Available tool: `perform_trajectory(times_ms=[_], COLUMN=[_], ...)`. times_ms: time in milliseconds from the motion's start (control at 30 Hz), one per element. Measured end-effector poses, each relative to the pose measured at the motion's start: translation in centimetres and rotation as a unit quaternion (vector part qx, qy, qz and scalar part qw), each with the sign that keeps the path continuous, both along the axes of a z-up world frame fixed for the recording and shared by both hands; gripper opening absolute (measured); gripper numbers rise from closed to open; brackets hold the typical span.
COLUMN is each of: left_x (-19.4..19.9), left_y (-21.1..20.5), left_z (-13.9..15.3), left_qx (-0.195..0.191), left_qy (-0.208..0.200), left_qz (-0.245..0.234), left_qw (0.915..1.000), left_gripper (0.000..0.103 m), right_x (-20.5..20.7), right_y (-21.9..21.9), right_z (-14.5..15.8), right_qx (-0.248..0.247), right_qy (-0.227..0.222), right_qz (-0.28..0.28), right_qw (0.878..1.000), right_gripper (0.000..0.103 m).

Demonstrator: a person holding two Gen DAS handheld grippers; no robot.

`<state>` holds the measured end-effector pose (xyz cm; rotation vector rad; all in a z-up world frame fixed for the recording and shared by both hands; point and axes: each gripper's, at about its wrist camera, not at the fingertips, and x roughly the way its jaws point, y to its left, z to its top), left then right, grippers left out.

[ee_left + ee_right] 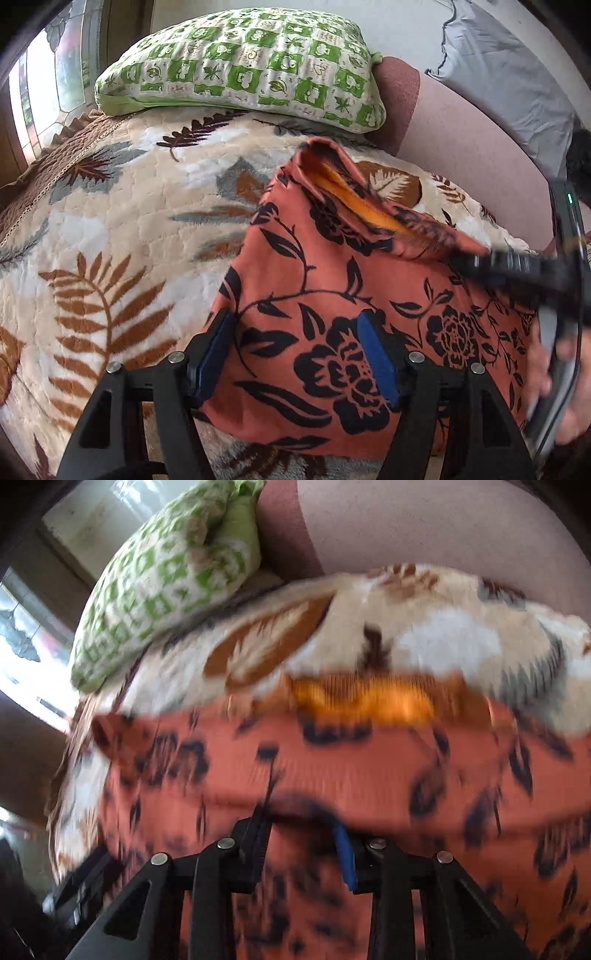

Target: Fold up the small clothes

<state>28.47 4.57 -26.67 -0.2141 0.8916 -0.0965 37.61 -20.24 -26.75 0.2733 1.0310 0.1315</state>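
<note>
A rust-orange garment (332, 295) with a black flower print lies on a leaf-patterned blanket (122, 229). Its far edge is folded over and shows a yellow inside (354, 199). My left gripper (297, 347) hovers over the garment's near left part, open, its blue pads (376, 354) wide apart and pressing on nothing. In the blurred right wrist view my right gripper (299, 849) is low over the same garment (369, 760), with a narrower gap between its fingers and cloth showing through the gap. No pad is seen to pinch it. A hand (546, 369) holds the right tool at the garment's right edge.
A green-and-white patterned pillow (243, 62) lies at the blanket's far end. A pink headboard or wall panel (461, 140) runs along the right, with grey cloth (509, 66) above it. A window (44, 96) is at the far left.
</note>
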Motion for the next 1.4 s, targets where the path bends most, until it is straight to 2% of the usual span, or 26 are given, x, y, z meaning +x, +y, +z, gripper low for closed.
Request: perform_trajectory(times_ms=[100,167,333,467,567,600,633,667,700,833,900,1000,1100,1200,1300,1333,1367,1400], left_x=[0.7,1.1,1.0,0.4,0.8,0.9,1.0,0.9,0.8,0.2,0.0,0.0,-0.1,-0.1,0.0,0.0,0.0,0.0], left_y=[0.2,0.5,1.9,2.0,2.1,2.2,2.5,2.8,3.0,3.6,4.3,4.9,5.3,5.6,5.7,5.7,5.8,5.8], left_z=[0.3,0.5,-0.1,-0.1,-1.3,-1.8,-2.1,-2.1,-2.0,-1.0,-0.9,-1.0,-1.1,-1.0,-1.0,-0.9,-0.9,-0.9], left_qx=[0.016,0.032,-0.003,0.026,0.053,0.048,0.036,0.026,0.024,0.034,0.024,0.021,0.023,0.031,0.053,0.055,0.054,0.05], left_qy=[-0.023,-0.035,-0.026,-0.023,0.01,0.022,0.028,0.028,0.026,0.01,0.008,0.01,0.015,0.015,0.012,0.011,0.011,0.012], left_qz=[0.013,0.035,0.067,0.09,0.1,0.099,0.1,0.103,0.105,0.123,0.136,0.142,0.145,0.146,0.143,0.141,0.14,0.138], left_qw=[0.9995,0.9983,0.9974,0.9954,0.9935,0.9936,0.9939,0.9939,0.9938,0.9917,0.9904,0.9895,0.989,0.9887,0.9883,0.9884,0.9886,0.989], left_gripper=[0.069,0.07,0.069,0.071,0.072,0.073,0.073,0.073,0.073,0.073,0.073,0.073,0.073,0.073,0.073,0.073,0.073,0.073], right_x=[2.8,3.1,-0.6,-4.3,-5.9,-6.0,-6.1,-6.5,-6.5,-4.9,-3.1,-0.6,2.1,4.8,7.8,8.2,8.5,8.6], right_y=[-2.0,-3.4,-6.3,-10.8,-14.4,-15.8,-16.8,-17.2,-16.9,-12.1,-7.6,-0.3,7.0,12.4,16.0,16.6,17.0,17.0], right_z=[2.2,3.8,6.2,4.1,1.7,0.1,-1.1,-1.0,-0.5,2.3,3.5,4.2,3.4,1.9,-1.4,-1.7,-1.5,-1.4], right_qx=[0.017,0.031,0.01,-0.036,-0.051,-0.059,-0.044,-0.035,-0.045,-0.042,-0.025,-0.007,0.016,0.022,0.044,0.02,0.016,0.034], right_qy=[-0.045,-0.063,-0.078,-0.034,0.002,0.03,0.049,0.041,0.031,0.004,-0.011,-0.023,-0.014,-0.012,0.032,0.016,-0.007,-0.012], right_qz=[-0.054,-0.074,-0.077,-0.117,-0.16,-0.179,-0.186,-0.192,-0.218,-0.166,-0.11,-0.031,0.04,0.075,0.099,0.096,0.098,0.107], right_qw=[0.997,0.995,0.994,0.992,0.986,0.982,0.98,0.98,0.974,0.985,0.994,0.999,0.999,0.997,0.994,0.995,0.995,0.994], right_gripper=[0.035,0.035,0.035,0.035,0.035,0.035,0.033,0.032,0.032,0.036,0.036,0.036,0.036,0.036,0.036,0.036,0.037,0.036])
